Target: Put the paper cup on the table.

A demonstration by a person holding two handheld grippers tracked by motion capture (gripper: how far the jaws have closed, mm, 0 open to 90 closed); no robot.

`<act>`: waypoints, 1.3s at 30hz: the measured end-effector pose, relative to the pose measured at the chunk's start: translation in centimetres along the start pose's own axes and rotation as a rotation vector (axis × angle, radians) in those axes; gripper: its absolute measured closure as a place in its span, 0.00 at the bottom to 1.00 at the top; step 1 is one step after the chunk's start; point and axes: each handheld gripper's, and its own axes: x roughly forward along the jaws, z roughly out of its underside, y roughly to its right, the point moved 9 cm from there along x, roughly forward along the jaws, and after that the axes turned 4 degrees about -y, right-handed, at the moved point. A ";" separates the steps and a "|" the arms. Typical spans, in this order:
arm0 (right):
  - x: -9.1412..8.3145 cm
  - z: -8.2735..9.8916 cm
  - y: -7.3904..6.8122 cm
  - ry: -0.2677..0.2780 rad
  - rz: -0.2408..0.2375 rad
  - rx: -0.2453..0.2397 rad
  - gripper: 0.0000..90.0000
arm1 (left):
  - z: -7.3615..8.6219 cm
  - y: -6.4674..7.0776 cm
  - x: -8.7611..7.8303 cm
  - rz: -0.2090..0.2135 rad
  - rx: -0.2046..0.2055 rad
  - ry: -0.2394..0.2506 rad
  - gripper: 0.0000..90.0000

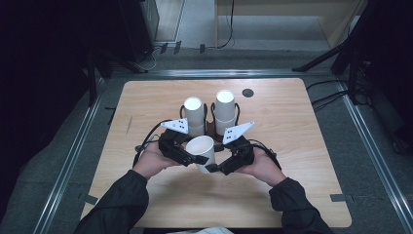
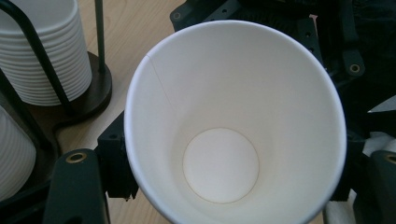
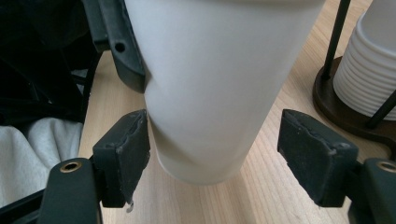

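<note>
1. A single white paper cup [image 1: 202, 152] is held up off the table [image 1: 292, 195], mouth tilted toward the person, near the middle of the table and a little toward its near edge, just in front of the cup rack [image 1: 210, 127].
2. The left hand-held gripper [image 1: 187, 157] has the cup: in the left gripper view its jaws sit against the cup's [image 2: 233, 121] wall on both sides, just under the rim.
3. The right hand-held gripper [image 1: 219, 166] is spread wide around the cup's base. In the right gripper view one pad [image 3: 123, 151] lies at or just beside the cup's [image 3: 215, 84] wall and the other pad [image 3: 315, 151] stands clear, so it holds nothing.
4. Behind stand two stacks of paper cups [image 1: 194, 116] [image 1: 224, 111], upside down in the dark wire rack.
5. I read this as one cup separated from a stack, now carried by the left side alone.
6. Next, the left hand must keep its light squeeze without crushing the thin wall, while the right backs away without knocking the base.
</note>
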 end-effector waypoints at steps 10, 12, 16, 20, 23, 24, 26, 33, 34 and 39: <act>0.2 0.9 0.5 -0.048 0.036 0.015 0.25 | -0.1 -0.4 -0.9 -0.029 0.006 0.006 0.29; 0.1 1.1 0.6 -0.054 0.044 0.015 0.25 | -0.2 -0.5 -1.2 -0.038 0.008 0.007 0.29; -0.4 1.3 0.7 -0.061 0.062 -0.004 0.25 | -0.2 -0.8 -1.7 -0.051 0.007 0.014 0.29; -0.8 1.5 1.0 -0.062 0.089 -0.003 0.25 | 0.1 -1.1 -2.0 -0.066 0.010 -0.004 0.29; -1.1 1.9 1.3 -0.079 0.120 0.009 0.25 | 0.5 -1.5 -2.1 -0.100 0.010 -0.031 0.29; -1.2 2.0 1.5 -0.081 0.136 0.005 0.25 | 0.7 -1.6 -2.1 -0.104 0.010 -0.037 0.29; -1.4 2.3 1.7 -0.082 0.152 0.003 0.25 | 0.9 -1.8 -2.3 -0.115 0.007 -0.049 0.29; -2.2 2.6 2.2 -0.071 0.182 0.030 0.25 | 1.6 -2.3 -2.9 -0.129 -0.007 -0.060 0.29; -2.3 2.6 2.2 -0.071 0.187 0.029 0.25 | 1.6 -2.4 -3.0 -0.133 -0.011 -0.060 0.29; -2.9 2.8 2.6 -0.069 0.229 0.052 0.25 | 2.2 -2.8 -3.5 -0.146 -0.022 -0.066 0.29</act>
